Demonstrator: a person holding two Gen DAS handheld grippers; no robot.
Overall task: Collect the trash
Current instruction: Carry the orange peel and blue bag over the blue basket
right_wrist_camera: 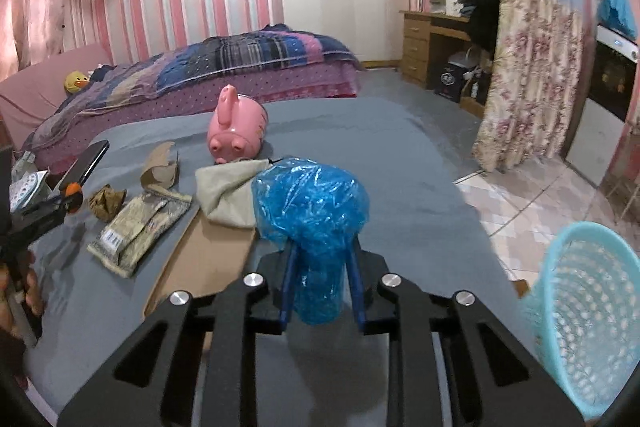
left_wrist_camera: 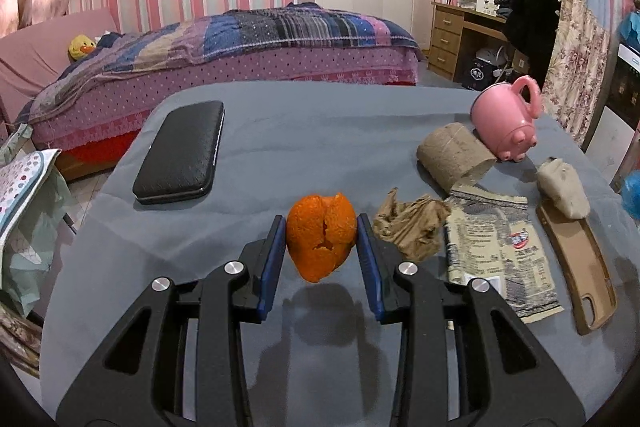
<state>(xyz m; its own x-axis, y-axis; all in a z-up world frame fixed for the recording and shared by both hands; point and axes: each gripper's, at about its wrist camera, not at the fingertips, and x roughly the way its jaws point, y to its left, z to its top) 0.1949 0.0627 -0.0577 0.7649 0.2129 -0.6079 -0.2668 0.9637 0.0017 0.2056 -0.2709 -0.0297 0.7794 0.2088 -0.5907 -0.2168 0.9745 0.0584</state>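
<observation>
Trash was already in both tongs: the left gripper (left_wrist_camera: 322, 233) was pinching an orange peel (left_wrist_camera: 321, 241) off the cloth, I'd guess so it could be carried over and dropped, and the right gripper (right_wrist_camera: 323, 277) had its blue pads squeezed on a crumpled blue plastic bag (right_wrist_camera: 312, 215), held up clear of the table. A light blue mesh basket (right_wrist_camera: 588, 315) sat at about 4 o'clock in the right wrist view, probably where all this was headed. Still lying on the grey tablecloth (left_wrist_camera: 304, 131) in the left view were a brown paper wad (left_wrist_camera: 408, 223) at 3 o'clock from the peel and a printed wrapper (left_wrist_camera: 496, 251) beyond it, with a tipped pink pig mug (left_wrist_camera: 508, 123) at 2 and a black case (left_wrist_camera: 180, 153) at 10. Bedroom behind: striped pink walls, a made bed (left_wrist_camera: 224, 55).
</observation>
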